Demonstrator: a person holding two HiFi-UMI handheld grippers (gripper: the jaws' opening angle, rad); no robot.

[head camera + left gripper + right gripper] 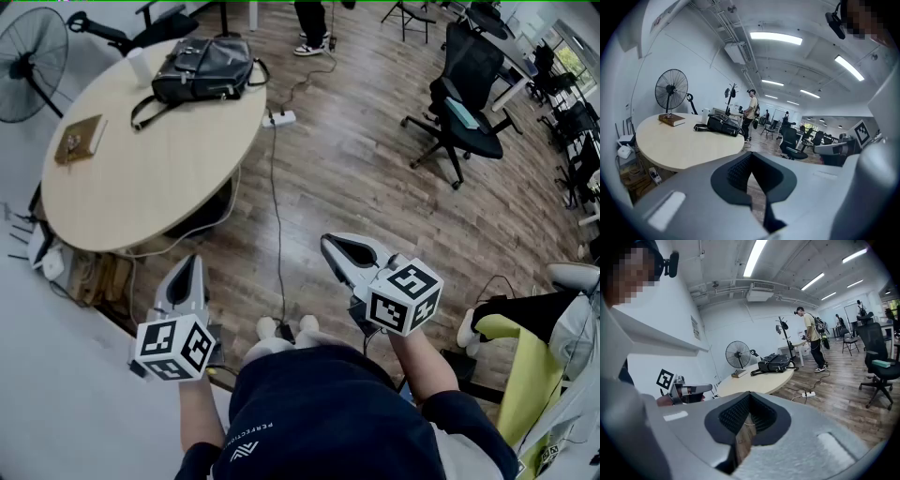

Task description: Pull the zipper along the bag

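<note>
A black bag [202, 67] lies on the far side of the round beige table [150, 178], well ahead of both grippers. The left gripper view has the bag [723, 125] on the tabletop in the distance, and the right gripper view has the bag [774, 363] there too. My left gripper [192, 262] is held over the floor near the table's front edge, its jaws shut and empty [749, 157]. Further right, my right gripper [329, 243] hangs above the wooden floor, also shut with nothing in it [749, 397].
A book [80, 139] lies on the table's left side. A standing fan [33, 61] is behind it. A power strip [279, 118] and its cable lie on the floor. A black office chair [469, 103] stands at the right. A person [813, 336] stands beyond the table.
</note>
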